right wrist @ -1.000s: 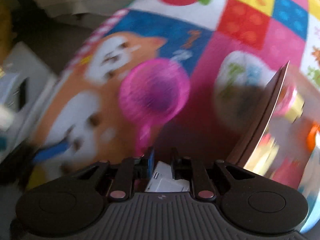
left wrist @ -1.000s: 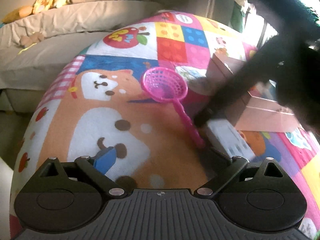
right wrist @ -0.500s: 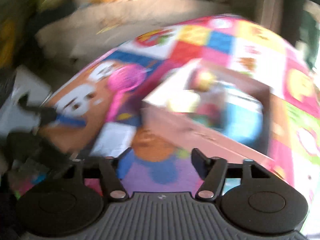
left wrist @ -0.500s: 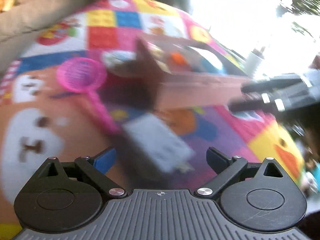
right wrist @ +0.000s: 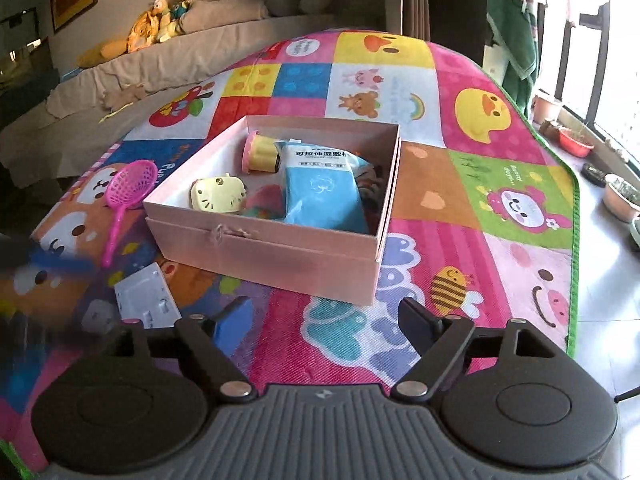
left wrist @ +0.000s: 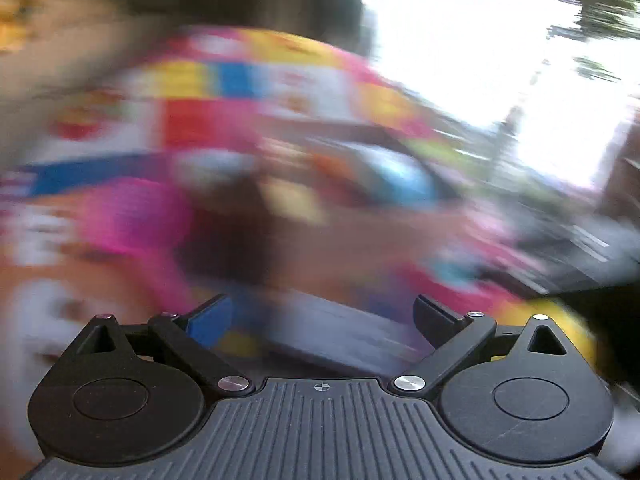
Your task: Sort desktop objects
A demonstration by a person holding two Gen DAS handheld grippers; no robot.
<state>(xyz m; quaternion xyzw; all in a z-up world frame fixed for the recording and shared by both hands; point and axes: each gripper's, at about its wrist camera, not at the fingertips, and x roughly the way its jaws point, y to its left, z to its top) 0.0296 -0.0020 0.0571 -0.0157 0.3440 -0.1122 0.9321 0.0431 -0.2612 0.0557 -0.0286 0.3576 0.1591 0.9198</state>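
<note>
A pink open box [right wrist: 224,236] sits on the colourful play mat [right wrist: 460,184]. It holds a blue packet [right wrist: 320,192], a yellow cat-face toy [right wrist: 218,194] and a yellow roll [right wrist: 260,154]. A pink scoop net [right wrist: 130,186] and a white rectangular device [right wrist: 146,296] lie on the mat left of the box. My right gripper [right wrist: 326,320] is open and empty, in front of the box. My left gripper [left wrist: 322,316] is open and empty; its view is heavily blurred, with a grey-white shape [left wrist: 340,332] between its fingers. It shows as a blur at the right wrist view's left edge [right wrist: 48,260].
A sofa with plush toys [right wrist: 160,20] stands behind the mat. Flower pots [right wrist: 576,142] and bowls line the floor by the window on the right. Green clothing [right wrist: 516,40] hangs at the back right.
My right gripper let go of the white device and pulled back, opening wide. My left gripper swung right toward the device and is still moving fast.
</note>
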